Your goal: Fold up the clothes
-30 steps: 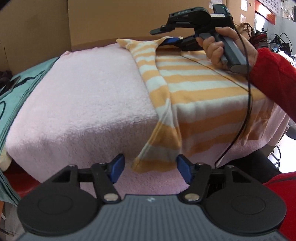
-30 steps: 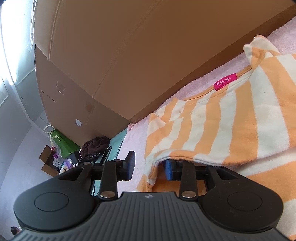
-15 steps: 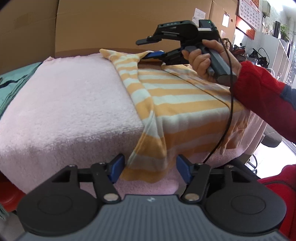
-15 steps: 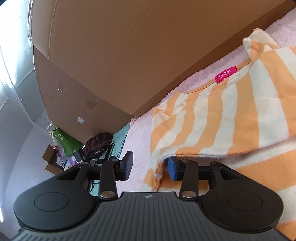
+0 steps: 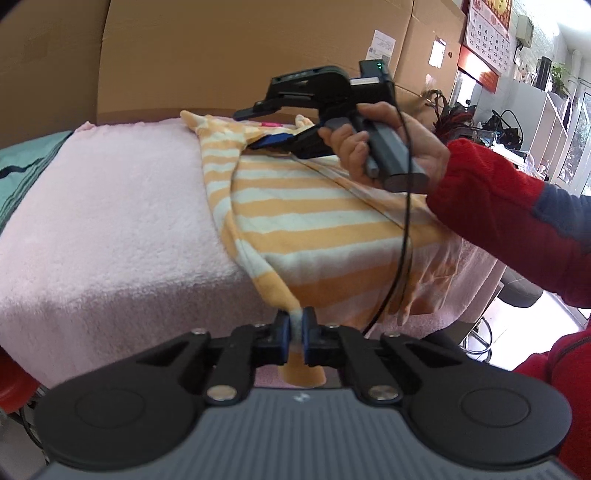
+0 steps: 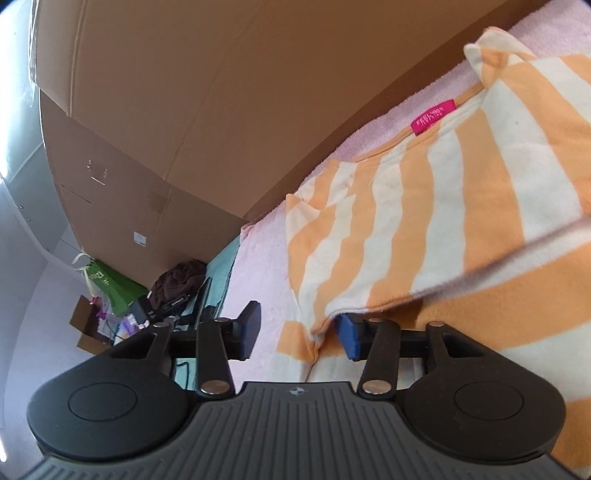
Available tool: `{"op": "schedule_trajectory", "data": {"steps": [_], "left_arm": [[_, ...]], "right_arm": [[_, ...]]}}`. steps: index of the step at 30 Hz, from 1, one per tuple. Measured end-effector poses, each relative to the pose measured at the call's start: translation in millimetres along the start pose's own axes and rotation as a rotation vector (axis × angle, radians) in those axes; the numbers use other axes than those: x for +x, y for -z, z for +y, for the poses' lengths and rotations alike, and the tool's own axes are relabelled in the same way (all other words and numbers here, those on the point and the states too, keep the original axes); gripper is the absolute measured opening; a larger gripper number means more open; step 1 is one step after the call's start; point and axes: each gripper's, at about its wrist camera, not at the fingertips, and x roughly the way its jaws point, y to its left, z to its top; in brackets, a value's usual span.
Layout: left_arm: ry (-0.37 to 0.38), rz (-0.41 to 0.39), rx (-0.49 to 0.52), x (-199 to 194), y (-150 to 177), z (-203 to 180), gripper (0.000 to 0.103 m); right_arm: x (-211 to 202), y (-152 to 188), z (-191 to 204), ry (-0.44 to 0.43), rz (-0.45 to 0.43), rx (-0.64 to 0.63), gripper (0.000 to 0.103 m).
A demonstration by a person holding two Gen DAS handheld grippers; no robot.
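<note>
Left gripper [image 5: 294, 334] fingers pinch the striped shirt [image 5: 325, 221] hem; right gripper [image 6: 297, 332] fingers spread apart.

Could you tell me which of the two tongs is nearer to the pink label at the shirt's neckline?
Right. The right tongs sit open at the striped shirt's upper edge, near the pink label; the left tongs pinch the hem at the opposite end.

Item count, as I see it: one striped orange-and-white shirt [image 5: 317, 221], carrying one pink neck label [image 6: 434, 117]. One pink towel [image 5: 110, 206] covers the tabletop. I hold two grippers: my left gripper [image 5: 294, 334] and my right gripper [image 6: 295, 328], each with two blue-padded fingers. One wall calendar [image 5: 489, 29] hangs behind. One green bag [image 6: 110, 286] sits on the floor.
</note>
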Motion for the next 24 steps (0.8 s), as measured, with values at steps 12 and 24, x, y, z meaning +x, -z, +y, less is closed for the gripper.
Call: {"op": "schedule_trajectory", "data": {"steps": [12, 24], "left_arm": [[0.046, 0.148, 0.184, 45, -2, -38, 0.008], [0.059, 0.065, 0.242, 21, -11, -34, 0.065]], "right_arm": [[7, -25, -15, 0.110, -0.022, -0.151, 0.005], [-67, -13, -10, 0.035, -0.051, -0.131, 0.037]]}}
